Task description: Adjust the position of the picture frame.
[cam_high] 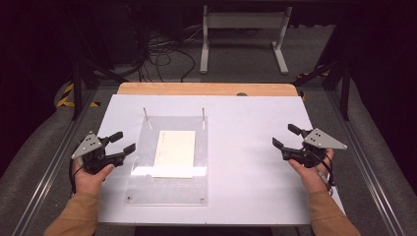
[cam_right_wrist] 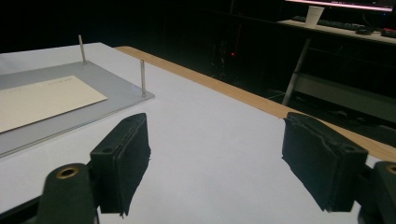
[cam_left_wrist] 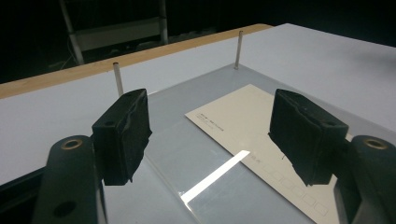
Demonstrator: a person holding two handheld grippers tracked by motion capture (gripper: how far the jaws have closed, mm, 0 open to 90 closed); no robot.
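A white table point(cam_high: 246, 162) carries a clear plate point(cam_high: 169, 162) with a cream card point(cam_high: 174, 153) lying flat on it and two pins point(cam_high: 203, 118) at its far edge; the left gripper point(cam_high: 122, 142) hovers just beside the plate, the right gripper point(cam_high: 286, 136) well apart over bare table, both with jaws wide and empty

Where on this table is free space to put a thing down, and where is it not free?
The widest bare patch of the white table lies between the clear plate and the right gripper. A narrower strip runs behind the two pins, up to the wooden edge. It is crowded at the left: the left gripper hangs beside the plate, which bears the card.
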